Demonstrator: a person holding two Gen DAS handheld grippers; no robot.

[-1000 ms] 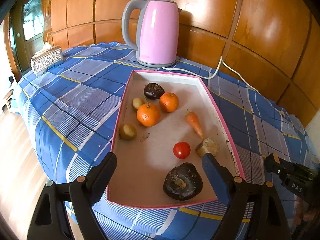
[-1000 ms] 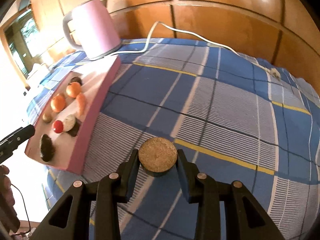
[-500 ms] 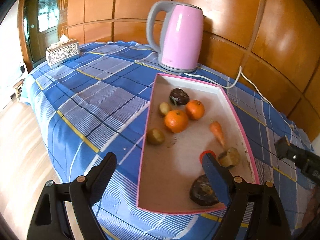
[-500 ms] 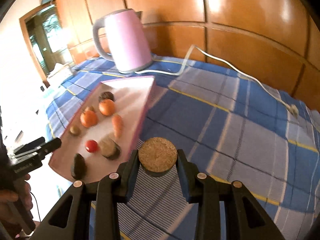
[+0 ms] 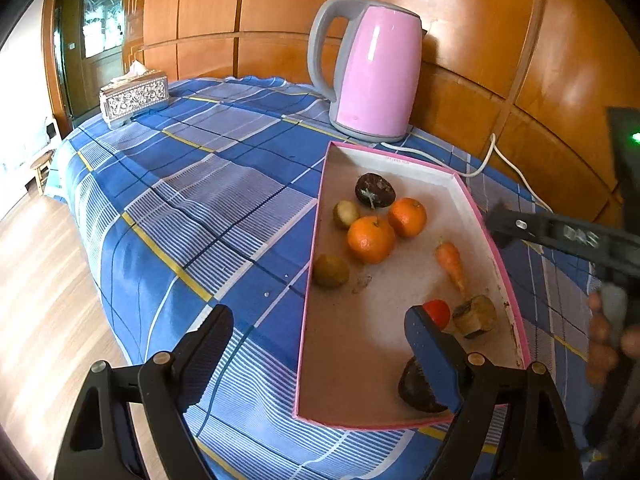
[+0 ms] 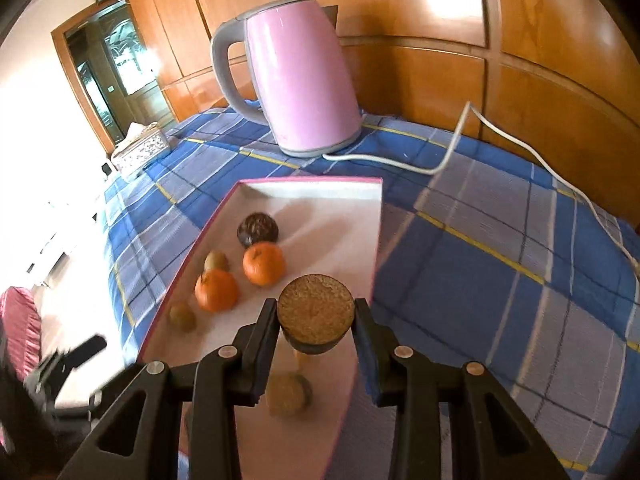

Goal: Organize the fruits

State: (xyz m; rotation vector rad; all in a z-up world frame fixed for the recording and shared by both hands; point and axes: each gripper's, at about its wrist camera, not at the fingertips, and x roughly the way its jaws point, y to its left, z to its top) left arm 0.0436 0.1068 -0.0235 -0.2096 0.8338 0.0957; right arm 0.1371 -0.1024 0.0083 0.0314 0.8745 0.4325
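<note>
Left-wrist view first: left gripper hangs with jaws spread wide and nothing between them, over the near edge of the pink-rimmed tray on the blue plaid cloth. Inside the tray, two oranges sit near the middle, a dark round fruit toward the far end, a carrot along the right wall, a small tomato and a cut brown piece just beside each other near the right wall. Pink kettle stands beyond the tray's far end, tissue box at the cloth's far left corner.

Right-wrist view now: right gripper is pinching a round, brown, rough-topped fruit, held above the tray's near right part. Only this view shows that fruit; the tomato is not seen here.
</note>
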